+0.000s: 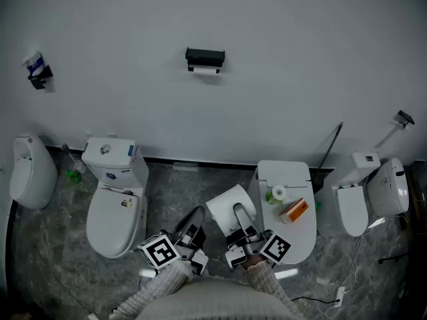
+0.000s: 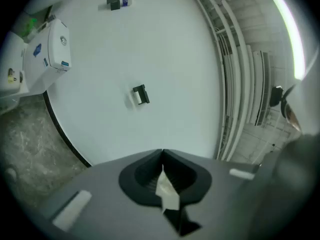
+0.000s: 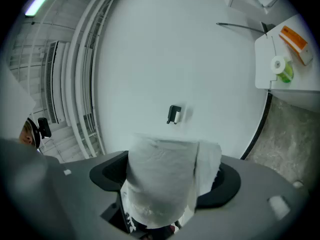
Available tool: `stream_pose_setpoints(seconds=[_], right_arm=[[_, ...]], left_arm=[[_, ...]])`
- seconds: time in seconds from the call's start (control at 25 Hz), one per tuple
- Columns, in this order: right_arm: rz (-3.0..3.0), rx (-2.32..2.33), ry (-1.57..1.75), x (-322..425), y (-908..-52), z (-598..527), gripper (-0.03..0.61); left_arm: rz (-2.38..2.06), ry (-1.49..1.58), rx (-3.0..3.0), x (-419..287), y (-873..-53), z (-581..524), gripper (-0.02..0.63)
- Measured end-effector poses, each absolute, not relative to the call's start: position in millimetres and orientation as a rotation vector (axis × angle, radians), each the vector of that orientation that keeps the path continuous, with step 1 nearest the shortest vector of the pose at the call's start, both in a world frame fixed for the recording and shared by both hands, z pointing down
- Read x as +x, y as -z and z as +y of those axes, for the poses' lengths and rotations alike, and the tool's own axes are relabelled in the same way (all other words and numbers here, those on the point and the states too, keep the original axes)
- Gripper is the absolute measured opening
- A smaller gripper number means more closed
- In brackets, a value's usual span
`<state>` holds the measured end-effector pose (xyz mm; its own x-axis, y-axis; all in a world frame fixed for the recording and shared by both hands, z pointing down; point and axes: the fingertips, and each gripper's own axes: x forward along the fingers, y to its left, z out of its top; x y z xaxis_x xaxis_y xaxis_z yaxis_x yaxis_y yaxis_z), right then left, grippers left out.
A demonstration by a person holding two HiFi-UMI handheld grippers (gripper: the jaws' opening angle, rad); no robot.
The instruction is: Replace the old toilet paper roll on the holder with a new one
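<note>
1. White paper scrap (image 2: 167,194) is pinched in the left gripper (image 2: 162,153), whose jaws are fully together on it. That gripper has to clear the holder, and I judge it cannot take anything else until it lets the scrap go. If it opens over the floor, the scrap will flutter down out of reach.

2. Well ahead of both grippers and above them, the black toilet paper holder (image 1: 205,57) hangs on the wall with the old toilet paper roll (image 1: 207,72) still under its cover. It looks thin, nearly spent. A hard pinch could crush the core and jam it on the bar, and a loose one could let it drop to the floor below.

3. Just right of the left gripper, the right gripper (image 1: 235,213) stands wide, its jaws closed on the new toilet paper roll (image 3: 160,179), which fills the gap between them. The soft paper gives under pressure. Too much squeeze could flatten the core so that it will not thread on. Bringing it to the wall before the old roll is off leaves it nowhere to go.

4. On the new roll's right side, a loose tail of tissue (image 3: 211,161) hangs free. It may snag on the holder's cover and tear or unwind.
</note>
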<state>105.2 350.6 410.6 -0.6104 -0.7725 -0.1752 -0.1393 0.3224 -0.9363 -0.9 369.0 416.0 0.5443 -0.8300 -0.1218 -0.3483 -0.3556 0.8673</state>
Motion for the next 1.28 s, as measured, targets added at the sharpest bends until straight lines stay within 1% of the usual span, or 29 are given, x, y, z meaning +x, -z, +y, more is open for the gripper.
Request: stream_pose_setpoints(seconds=[0.32, 0.96, 1.28], right_arm=[[1.955, -0.811, 1.308, 95.4, -416.0, 282.1, 0.391], [1.847, -0.890, 1.222, 61.9, -397.4, 70.1, 0.391], [1.806, -0.920, 1.265, 46.1, -410.3, 25.1, 0.391]], left_arm=[[-0.944, 0.709, 1.929, -12.0, -424.3, 297.8, -0.005], [-0.835, 0.724, 2.008, -66.4, -389.5, 87.4, -0.005], [-0.818, 0.677, 1.967, -76.2, -406.8, 35.9, -0.005]])
